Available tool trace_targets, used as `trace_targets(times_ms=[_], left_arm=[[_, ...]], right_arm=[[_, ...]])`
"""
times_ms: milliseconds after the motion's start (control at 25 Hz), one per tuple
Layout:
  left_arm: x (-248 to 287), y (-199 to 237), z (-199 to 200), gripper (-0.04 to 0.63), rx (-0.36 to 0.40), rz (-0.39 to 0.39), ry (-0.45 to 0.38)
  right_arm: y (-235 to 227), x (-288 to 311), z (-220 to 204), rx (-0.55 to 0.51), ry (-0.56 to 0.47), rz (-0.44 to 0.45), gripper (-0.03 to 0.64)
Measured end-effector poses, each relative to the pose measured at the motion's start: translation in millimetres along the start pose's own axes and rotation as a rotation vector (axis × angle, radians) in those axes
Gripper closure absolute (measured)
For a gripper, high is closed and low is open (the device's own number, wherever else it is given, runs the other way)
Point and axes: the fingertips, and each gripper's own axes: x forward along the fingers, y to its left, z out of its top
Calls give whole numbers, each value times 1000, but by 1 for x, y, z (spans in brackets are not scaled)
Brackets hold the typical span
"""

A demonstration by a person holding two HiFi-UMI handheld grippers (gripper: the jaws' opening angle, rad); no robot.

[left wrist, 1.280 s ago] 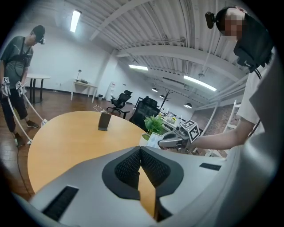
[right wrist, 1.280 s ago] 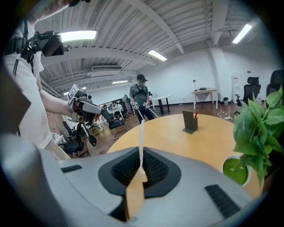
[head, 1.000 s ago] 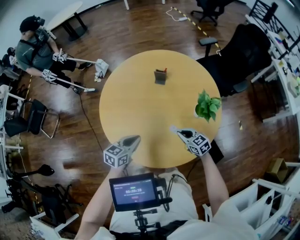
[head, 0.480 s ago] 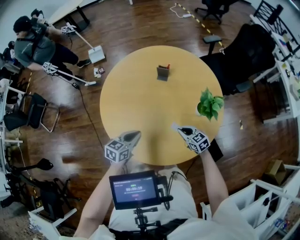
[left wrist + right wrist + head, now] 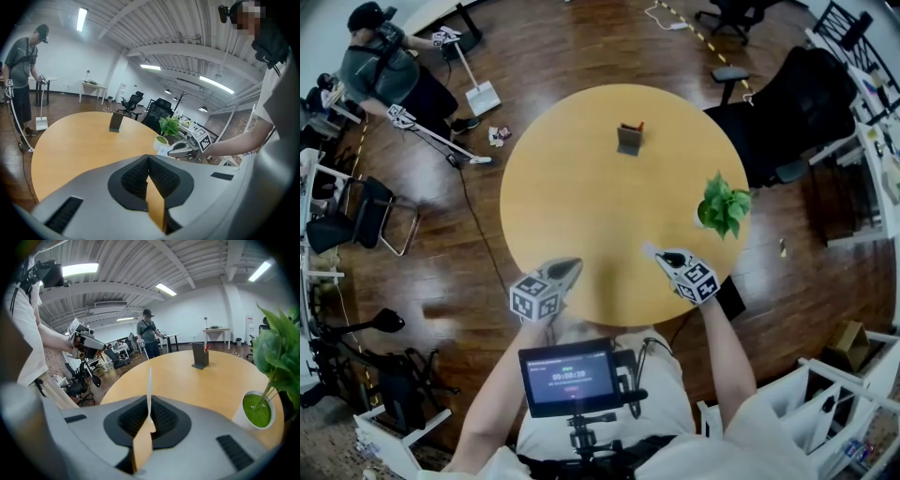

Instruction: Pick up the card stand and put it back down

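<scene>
The left gripper (image 5: 569,268) hung over the table's (image 5: 581,202) near edge at about 7 o'clock, its jaws clenched together on nothing, as the left gripper view (image 5: 147,159) showed. The right gripper (image 5: 649,251) sat at about 5 o'clock, also pressed closed and empty (image 5: 149,390). Each gripper showed in the other's view, held out on a bare forearm.

The card stand (image 5: 628,139) stood upright at the table's 12 o'clock, well apart from both grippers, with open tabletop between them and it. It was a small dark holder (image 5: 116,122). A red sliver showed at its top (image 5: 200,355), too small to tell what it was.

At the table's 3 o'clock, near the edge, a white pot (image 5: 255,414) held a leafy green plant (image 5: 724,204). It stood just beside the right gripper's line toward the stand, not across it.

The table was round, with a plain yellow wood top, on a dark plank floor (image 5: 469,272). A black office chair (image 5: 787,103) stood off the table's 2 o'clock side. Far out toward 10 o'clock a second person (image 5: 380,70) stood holding long-handled tools down to the floor. A small screen (image 5: 567,380) sat on the wearer's chest at 6 o'clock. The gripper views showed a large office with white walls, ceiling strip lights and more desks and chairs.
</scene>
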Motion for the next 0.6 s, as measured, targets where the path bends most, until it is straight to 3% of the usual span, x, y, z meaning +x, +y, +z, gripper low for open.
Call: trace_targets(times_ms=[600], left_arm=[[2,16,-21,595,-29,17,39]], right_arm=[[0,19,-30,19,66,20,586]])
